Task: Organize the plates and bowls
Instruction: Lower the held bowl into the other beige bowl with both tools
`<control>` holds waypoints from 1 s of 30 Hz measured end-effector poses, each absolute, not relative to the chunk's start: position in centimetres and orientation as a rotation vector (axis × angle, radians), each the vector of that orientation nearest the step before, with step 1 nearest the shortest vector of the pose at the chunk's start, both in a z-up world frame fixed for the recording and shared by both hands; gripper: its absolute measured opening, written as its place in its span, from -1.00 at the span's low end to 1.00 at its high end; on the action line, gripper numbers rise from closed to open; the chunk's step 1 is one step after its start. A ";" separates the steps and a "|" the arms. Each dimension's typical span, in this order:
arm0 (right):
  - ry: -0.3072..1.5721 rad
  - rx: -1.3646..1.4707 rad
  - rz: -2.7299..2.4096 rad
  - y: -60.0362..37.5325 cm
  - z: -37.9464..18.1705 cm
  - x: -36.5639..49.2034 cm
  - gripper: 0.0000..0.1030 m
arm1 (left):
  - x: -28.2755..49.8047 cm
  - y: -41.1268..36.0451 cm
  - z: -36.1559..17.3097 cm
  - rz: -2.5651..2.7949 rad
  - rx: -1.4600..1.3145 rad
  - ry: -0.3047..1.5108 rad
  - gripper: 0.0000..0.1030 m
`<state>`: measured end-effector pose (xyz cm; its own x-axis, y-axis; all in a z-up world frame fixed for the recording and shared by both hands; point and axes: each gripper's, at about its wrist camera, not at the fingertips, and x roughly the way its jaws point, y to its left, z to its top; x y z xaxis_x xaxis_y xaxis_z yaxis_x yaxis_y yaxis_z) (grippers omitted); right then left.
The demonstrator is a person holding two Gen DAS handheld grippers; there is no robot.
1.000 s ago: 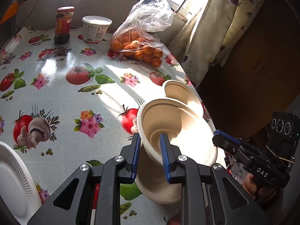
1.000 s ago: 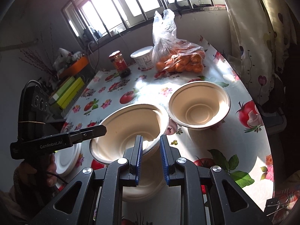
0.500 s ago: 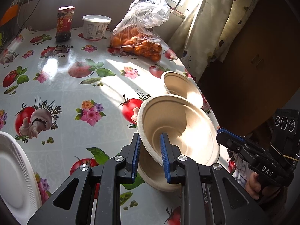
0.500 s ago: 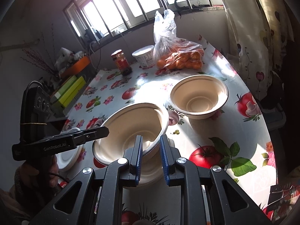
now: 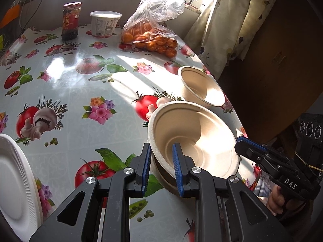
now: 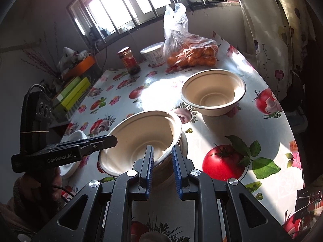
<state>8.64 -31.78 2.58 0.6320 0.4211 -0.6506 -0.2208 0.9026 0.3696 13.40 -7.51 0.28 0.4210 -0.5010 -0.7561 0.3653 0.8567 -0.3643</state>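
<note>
At the far edge of the bench [image 5: 84, 92], under a fruit-printed cloth, stand a dark sauce jar [image 5: 70, 21], a white lidded tub [image 5: 105, 23] and a plastic bag of oranges [image 5: 153, 38]; patterned curtains [image 5: 232, 18] hang beside.

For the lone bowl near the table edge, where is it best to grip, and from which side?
Grip the lone bowl by its thin rim, one finger inside and one outside. It stands upright and open, so coming from the near side, slightly above, probably suits the right hand-held gripper.
</note>
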 end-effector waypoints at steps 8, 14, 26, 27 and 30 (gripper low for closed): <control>0.815 0.253 0.368 -31.8 1.8 8.5 -0.64 | 13.1 -7.8 0.0 -0.544 -0.124 0.992 -0.57; 0.819 0.269 0.367 -32.0 1.5 8.4 -0.63 | 13.0 -8.1 -0.2 -0.545 -0.108 0.996 -0.57; 0.840 0.277 0.369 -32.1 0.5 8.4 -0.63 | 13.0 -8.2 -0.4 -0.534 -0.102 1.003 -0.56; 0.839 0.276 0.368 -32.1 0.5 8.4 -0.63 | 13.0 -8.2 -0.4 -0.534 -0.100 1.002 -0.56; 0.838 0.278 0.367 -32.0 0.5 8.4 -0.63 | 12.9 -8.3 -0.4 -0.532 -0.092 1.000 -0.56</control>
